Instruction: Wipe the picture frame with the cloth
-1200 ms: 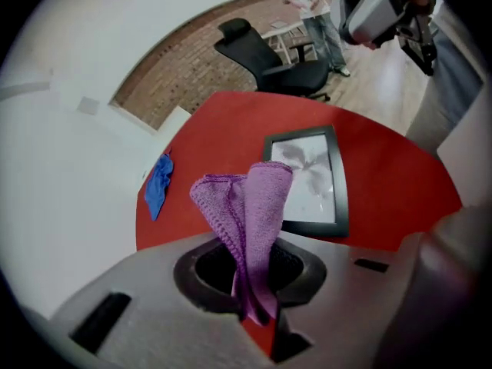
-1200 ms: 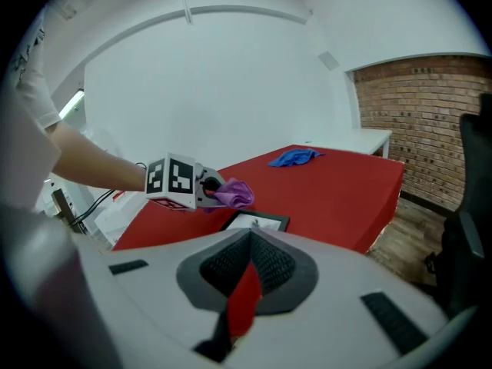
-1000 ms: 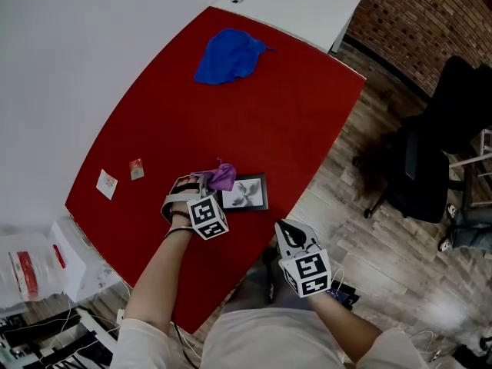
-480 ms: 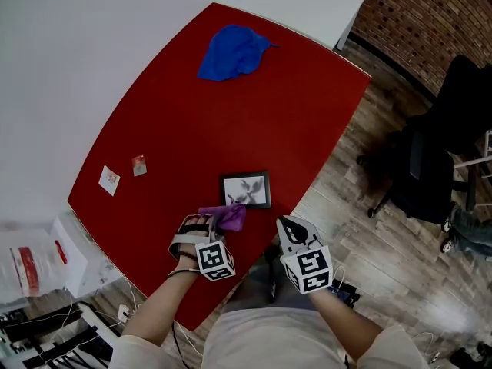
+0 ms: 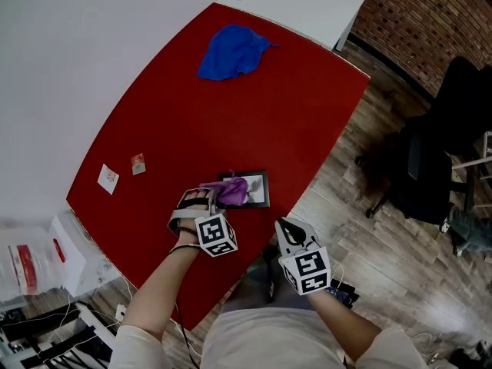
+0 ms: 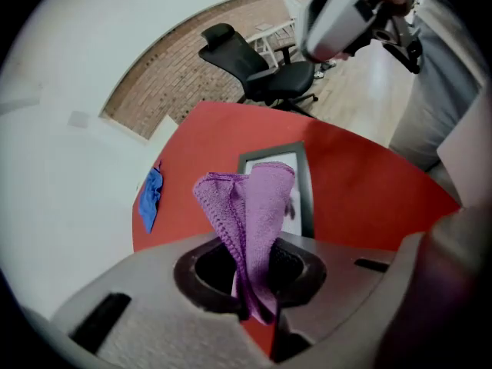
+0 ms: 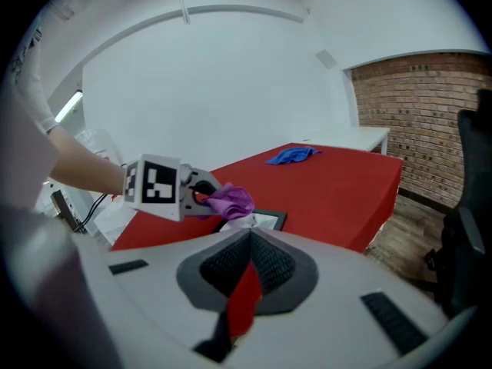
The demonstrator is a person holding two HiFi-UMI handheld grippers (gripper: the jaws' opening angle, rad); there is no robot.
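The picture frame point(image 5: 256, 188) lies flat near the front edge of the red table point(image 5: 231, 121); it is black-edged around a pale print. My left gripper point(image 5: 215, 199) is shut on a purple cloth point(image 5: 233, 191), which rests on the frame's left part. In the left gripper view the cloth point(image 6: 254, 206) rises folded from between the jaws and hides much of the frame point(image 6: 305, 198). My right gripper point(image 5: 287, 227) hangs shut and empty just off the table's front edge, to the right of the frame. The right gripper view shows the left gripper point(image 7: 201, 194) with the cloth point(image 7: 231, 201).
A crumpled blue cloth point(image 5: 231, 52) lies at the table's far end. Two small packets point(image 5: 107, 180) point(image 5: 137, 164) sit near the left edge. A white desk point(image 5: 307, 6) adjoins the far end. A black office chair point(image 5: 430, 167) stands on the wooden floor to the right.
The left gripper pulled the cloth back off the frame toward the person, then pushed it forward onto the frame's left part again. The right gripper stayed put.
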